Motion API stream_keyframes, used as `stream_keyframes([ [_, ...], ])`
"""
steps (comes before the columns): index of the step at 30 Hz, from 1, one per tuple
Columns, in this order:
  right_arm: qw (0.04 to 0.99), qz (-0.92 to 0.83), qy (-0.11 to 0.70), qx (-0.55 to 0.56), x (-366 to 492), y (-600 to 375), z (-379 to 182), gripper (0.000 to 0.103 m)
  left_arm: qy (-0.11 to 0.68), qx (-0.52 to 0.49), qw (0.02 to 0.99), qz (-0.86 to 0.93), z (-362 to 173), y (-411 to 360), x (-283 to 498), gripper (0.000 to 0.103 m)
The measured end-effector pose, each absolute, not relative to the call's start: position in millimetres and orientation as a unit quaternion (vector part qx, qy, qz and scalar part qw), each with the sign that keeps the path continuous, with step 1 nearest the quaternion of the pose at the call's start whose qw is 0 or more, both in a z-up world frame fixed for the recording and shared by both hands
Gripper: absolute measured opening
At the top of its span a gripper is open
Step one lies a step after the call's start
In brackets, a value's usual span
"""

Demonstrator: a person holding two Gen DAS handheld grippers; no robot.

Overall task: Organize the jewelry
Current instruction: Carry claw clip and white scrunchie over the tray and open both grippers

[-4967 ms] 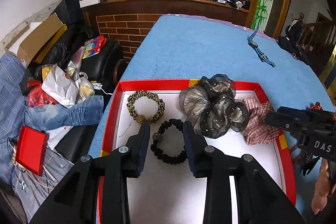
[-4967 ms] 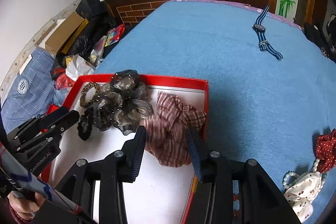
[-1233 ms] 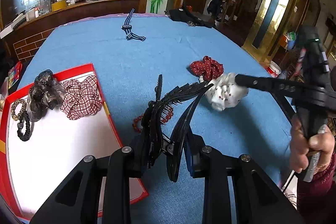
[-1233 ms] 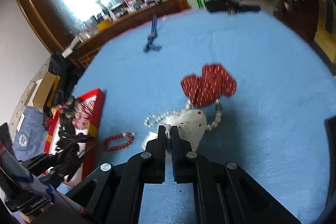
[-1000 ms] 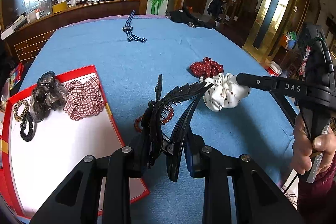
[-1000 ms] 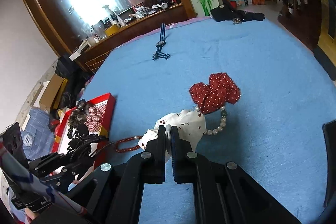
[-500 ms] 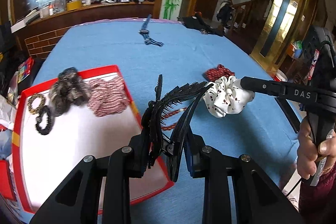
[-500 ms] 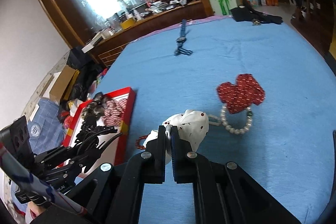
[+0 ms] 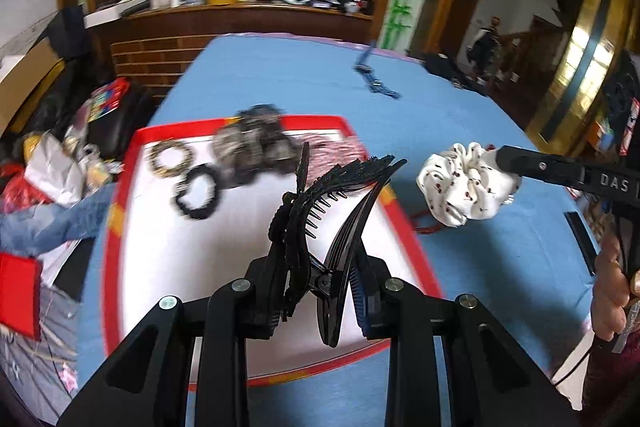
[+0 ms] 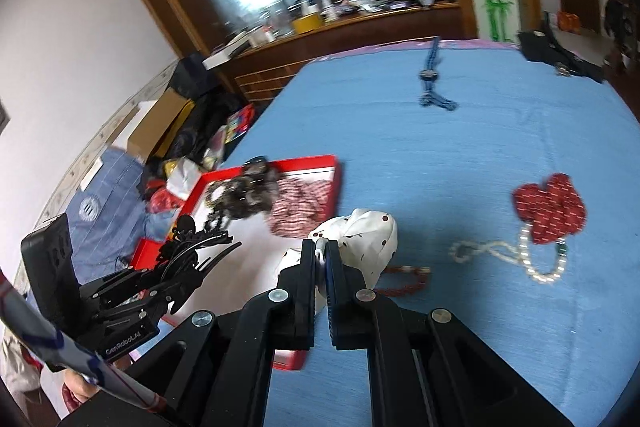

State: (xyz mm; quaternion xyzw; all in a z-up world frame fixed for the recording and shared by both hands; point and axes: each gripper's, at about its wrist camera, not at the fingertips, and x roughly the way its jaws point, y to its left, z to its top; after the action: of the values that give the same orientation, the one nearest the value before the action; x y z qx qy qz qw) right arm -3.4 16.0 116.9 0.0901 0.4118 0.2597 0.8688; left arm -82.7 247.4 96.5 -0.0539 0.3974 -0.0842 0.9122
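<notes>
Two carries are in hand at once, and both look headed for the red tray. In the left wrist view, your left claw (image 9: 320,301) is clenched on a black toothed hair clip (image 9: 340,203), pinching its hinge end so the comb teeth fan up and forward over the tray's (image 9: 120,187) white floor; the claw points down at a slant above the tray's near half. Farther in lie a leopard-print band (image 9: 170,161), a black beaded band (image 9: 196,193), a grey gauze scrunchie (image 9: 250,151) and a red plaid scrunchie (image 9: 336,151), all bunched at the far end, so the near floor is free. To the right, your right claw's finger reaches in, gripping the white dotted scrunchie (image 9: 466,185) aloft just past the tray's right rim, your hand (image 9: 612,291) on its handle at the edge. In the right wrist view, the right claw (image 10: 322,259) is closed tight on a fold of that scrunchie (image 10: 360,237), angled down over the blue worktop (image 10: 480,155) with the tray (image 10: 338,179) ahead and left. A red bead bracelet (image 10: 404,277), a pearl strand (image 10: 532,259), a red dotted scrunchie (image 10: 550,213) and a striped watch (image 10: 430,77) wait on the cloth. Next, I judge, you lower each piece onto bare floor, then release.
</notes>
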Motion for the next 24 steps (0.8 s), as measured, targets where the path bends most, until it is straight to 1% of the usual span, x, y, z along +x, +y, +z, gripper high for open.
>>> stream_keyframes([
  [5, 0.855, 0.288, 0.424, 0.077, 1, 55, 110, 0.006, 0.408, -0.072, 0.909, -0.043, 86, 288, -86, 0.027],
  [12, 0.84, 0.314, 0.438, 0.064, 10, 100, 99, 0.006, 0.419, -0.095, 0.903, -0.009, 72, 324, -85, 0.027],
  [24, 0.828, 0.32, 0.454, 0.075, 35, 137, 75, 0.006, 0.436, -0.096, 0.894, 0.024, 57, 343, -57, 0.027],
])
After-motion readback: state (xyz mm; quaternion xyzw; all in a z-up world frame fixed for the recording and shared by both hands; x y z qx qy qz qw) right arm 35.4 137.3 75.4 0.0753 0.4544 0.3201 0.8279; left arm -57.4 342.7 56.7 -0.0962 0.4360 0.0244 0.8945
